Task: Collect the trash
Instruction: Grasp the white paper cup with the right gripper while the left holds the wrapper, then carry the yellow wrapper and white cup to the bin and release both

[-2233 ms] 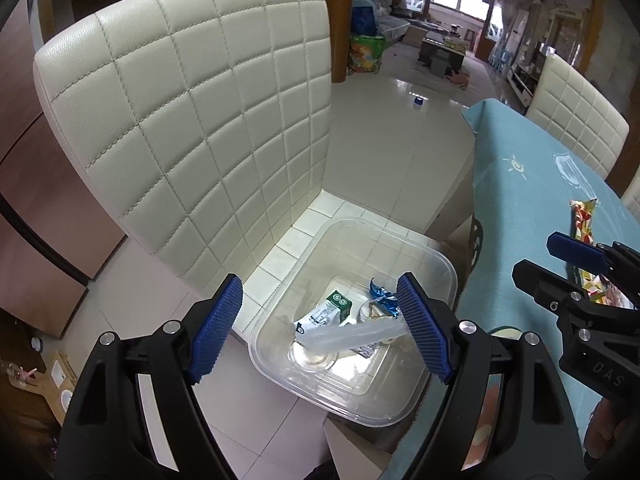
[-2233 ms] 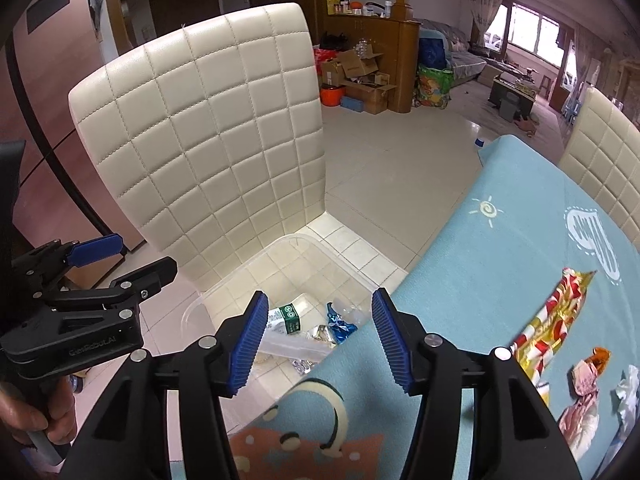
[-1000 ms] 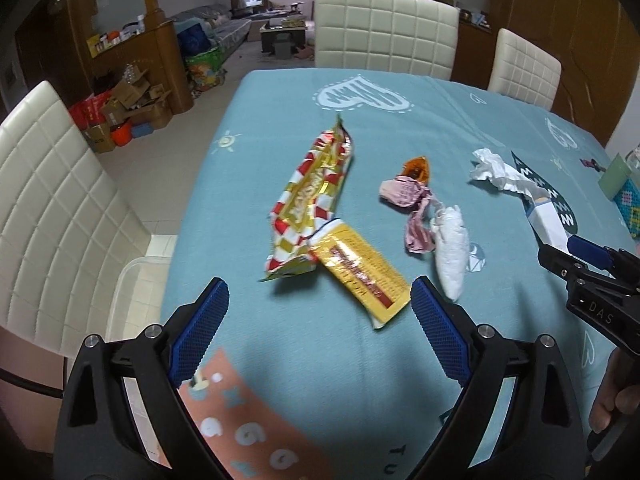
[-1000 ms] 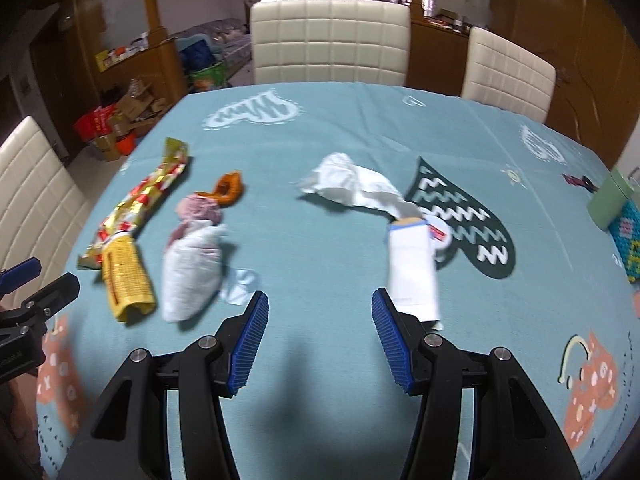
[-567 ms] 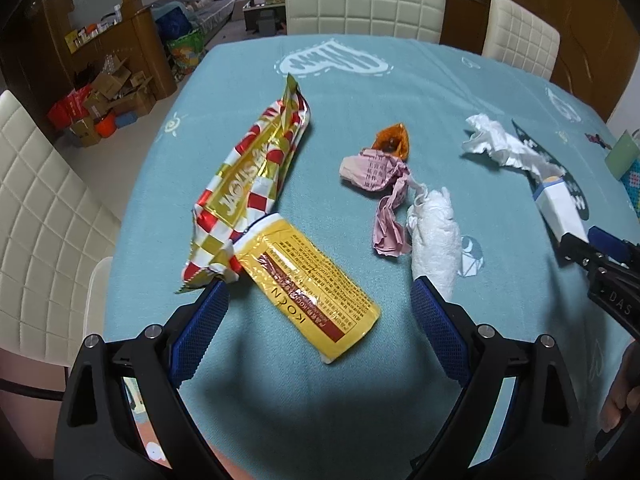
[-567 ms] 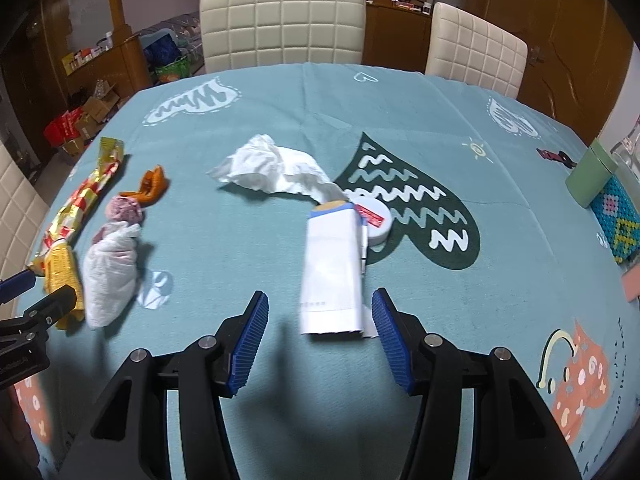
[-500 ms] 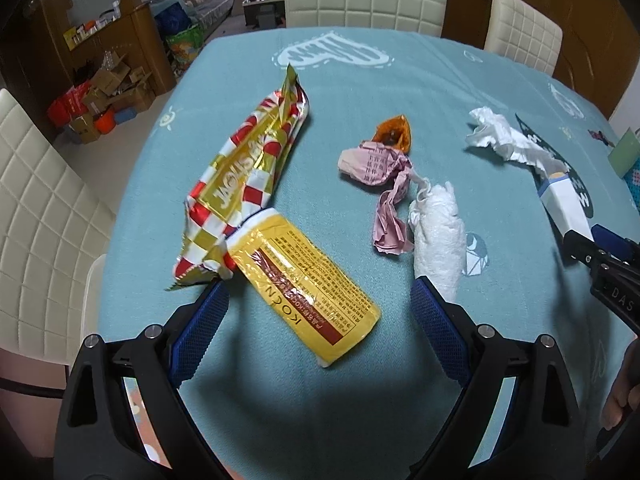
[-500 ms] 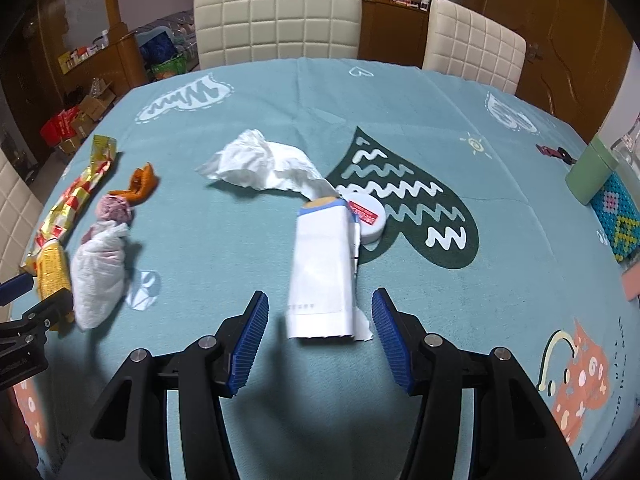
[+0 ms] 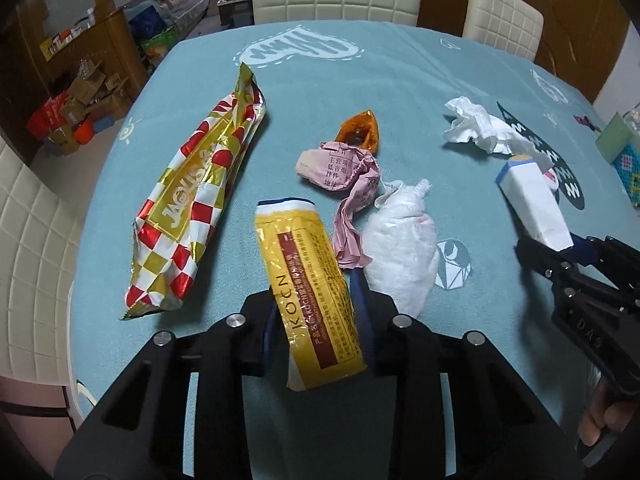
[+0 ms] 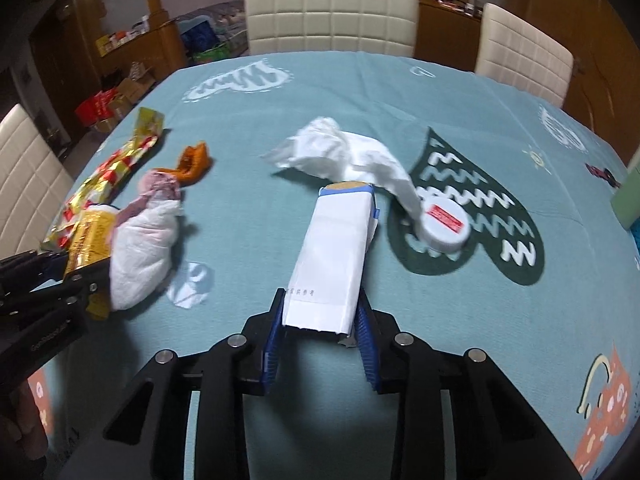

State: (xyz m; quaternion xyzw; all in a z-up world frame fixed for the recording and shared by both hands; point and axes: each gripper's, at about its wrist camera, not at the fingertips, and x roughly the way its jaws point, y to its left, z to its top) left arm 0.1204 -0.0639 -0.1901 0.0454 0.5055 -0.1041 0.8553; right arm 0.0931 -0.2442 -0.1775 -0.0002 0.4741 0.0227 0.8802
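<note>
My left gripper (image 9: 318, 320) is shut on a yellow snack packet (image 9: 308, 280), which also shows in the right wrist view (image 10: 86, 240). My right gripper (image 10: 320, 340) is shut on a white carton (image 10: 332, 256), seen at the right in the left wrist view (image 9: 534, 204). On the teal tablecloth (image 9: 320, 92) lie a long gold and red wrapper (image 9: 196, 204), a crumpled pink paper (image 9: 344, 172), an orange wrapper (image 9: 360, 132), a white wad (image 9: 402, 248) and a crumpled tissue (image 10: 344, 156).
A white round lid (image 10: 444, 224) with a red label lies right of the carton. Cream quilted chairs (image 10: 330, 12) stand at the far side and at the left (image 9: 28, 232). A green box (image 10: 628, 196) sits at the right edge.
Both grippers moved down to the table and closed: the left on the yellow packet, the right on the white carton. Earlier both were open above the trash.
</note>
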